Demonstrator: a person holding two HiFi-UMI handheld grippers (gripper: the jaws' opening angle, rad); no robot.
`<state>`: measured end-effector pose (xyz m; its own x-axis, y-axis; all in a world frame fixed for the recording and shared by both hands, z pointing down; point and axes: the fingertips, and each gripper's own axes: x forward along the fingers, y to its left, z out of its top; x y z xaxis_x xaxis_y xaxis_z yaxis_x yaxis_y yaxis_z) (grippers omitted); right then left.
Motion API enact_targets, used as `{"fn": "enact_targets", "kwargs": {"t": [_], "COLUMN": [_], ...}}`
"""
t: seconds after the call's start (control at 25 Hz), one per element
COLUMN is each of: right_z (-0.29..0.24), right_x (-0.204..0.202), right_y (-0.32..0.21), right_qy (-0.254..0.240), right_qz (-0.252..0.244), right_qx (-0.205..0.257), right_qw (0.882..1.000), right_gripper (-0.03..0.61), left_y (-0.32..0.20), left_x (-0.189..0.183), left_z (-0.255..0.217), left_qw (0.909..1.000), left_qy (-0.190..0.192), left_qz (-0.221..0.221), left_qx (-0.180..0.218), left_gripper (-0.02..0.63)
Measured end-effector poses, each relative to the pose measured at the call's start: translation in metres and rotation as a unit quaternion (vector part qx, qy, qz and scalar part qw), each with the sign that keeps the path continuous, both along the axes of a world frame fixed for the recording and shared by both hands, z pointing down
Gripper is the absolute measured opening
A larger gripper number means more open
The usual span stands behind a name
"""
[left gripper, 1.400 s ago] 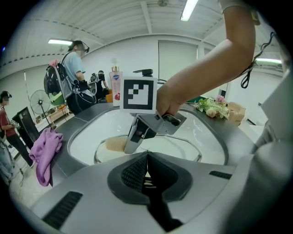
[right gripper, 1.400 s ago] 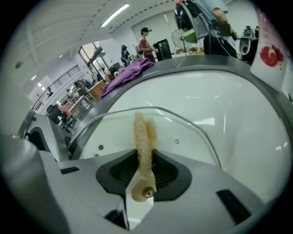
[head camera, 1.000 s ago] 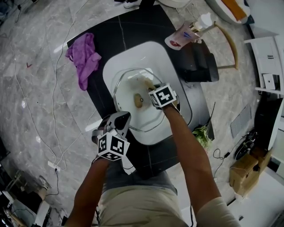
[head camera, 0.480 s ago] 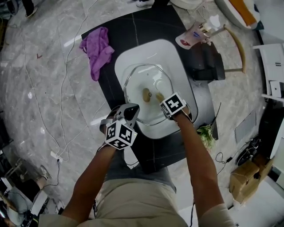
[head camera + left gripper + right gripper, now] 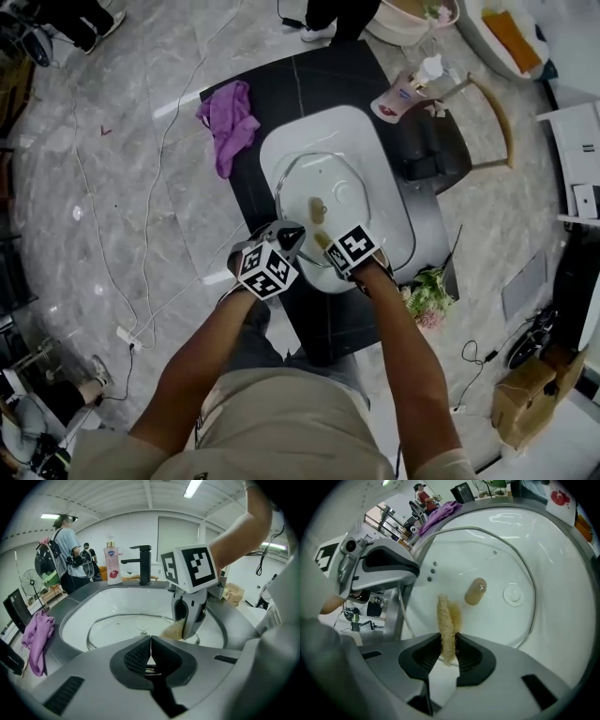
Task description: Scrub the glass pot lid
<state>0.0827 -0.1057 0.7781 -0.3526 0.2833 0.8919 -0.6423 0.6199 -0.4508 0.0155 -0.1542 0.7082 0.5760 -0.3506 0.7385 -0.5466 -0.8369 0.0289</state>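
Note:
The glass pot lid (image 5: pixel 314 202) lies in the white sink (image 5: pixel 375 159), with its tan knob (image 5: pixel 317 210) lying near the middle. My right gripper (image 5: pixel 324 242) is at the lid's near edge, shut on a tan loofah scrubber (image 5: pixel 447 620) that stands up between the jaws. The knob (image 5: pixel 476 591) lies just beyond the scrubber. My left gripper (image 5: pixel 289 233) hovers at the sink's near-left rim, shut with nothing in it. In the left gripper view (image 5: pixel 150 641) the right gripper (image 5: pixel 186 625) and its scrubber (image 5: pixel 171 631) hang over the lid (image 5: pixel 117 626).
A purple cloth (image 5: pixel 230 120) lies on the dark counter left of the sink. A pink soap bottle (image 5: pixel 401 92) and a black faucet (image 5: pixel 144 564) stand at the far rim. Flowers (image 5: pixel 427 302) sit at the near right. Cables cross the floor; people stand behind.
My right gripper has drawn the scrubber back from the lid's middle to its near edge. The left gripper has moved in to the sink's near rim.

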Motion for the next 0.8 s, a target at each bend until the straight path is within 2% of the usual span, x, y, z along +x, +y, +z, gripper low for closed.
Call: {"fn": "enact_targets", "kwargs": {"t": [0.08,0.16,0.28,0.4,0.56,0.8], "right_z": [-0.011,-0.025,-0.060,-0.120,-0.219,-0.359], "right_x": [-0.011,-0.017,-0.016,-0.018,-0.023,-0.029], "right_y": [0.008,0.006,-0.012,-0.033,-0.055,-0.070], "right_qy": [-0.025,-0.041,-0.056,-0.099,-0.162,-0.221], "right_qz": [0.019,0.047,0.080,0.111,0.122,0.132], "right_qx": [-0.015,-0.006,0.072,0.163,0.291,0.442], "right_qw": [0.999,0.998,0.993,0.975,0.935,0.859], "right_gripper": [0.100,0.098,0.098,0.098,0.098,0.098], "left_y": [0.003,0.003,0.001,-0.007,-0.025,-0.033], "left_x": [-0.001,-0.003,-0.010,-0.025,-0.047,-0.076], "left_z": [-0.006,-0.022,-0.058,-0.104,-0.183,-0.291], "left_qw": [0.9998,0.9999,0.9995,0.9984,0.9940,0.9805], "left_qy": [0.007,0.010,0.015,0.027,0.063,0.109], "left_qz": [0.004,0.011,0.023,0.029,0.030,0.025], "left_qx": [-0.016,-0.009,0.015,0.039,0.084,0.161], "left_gripper": [0.017,0.017,0.017,0.017,0.017,0.017]}}
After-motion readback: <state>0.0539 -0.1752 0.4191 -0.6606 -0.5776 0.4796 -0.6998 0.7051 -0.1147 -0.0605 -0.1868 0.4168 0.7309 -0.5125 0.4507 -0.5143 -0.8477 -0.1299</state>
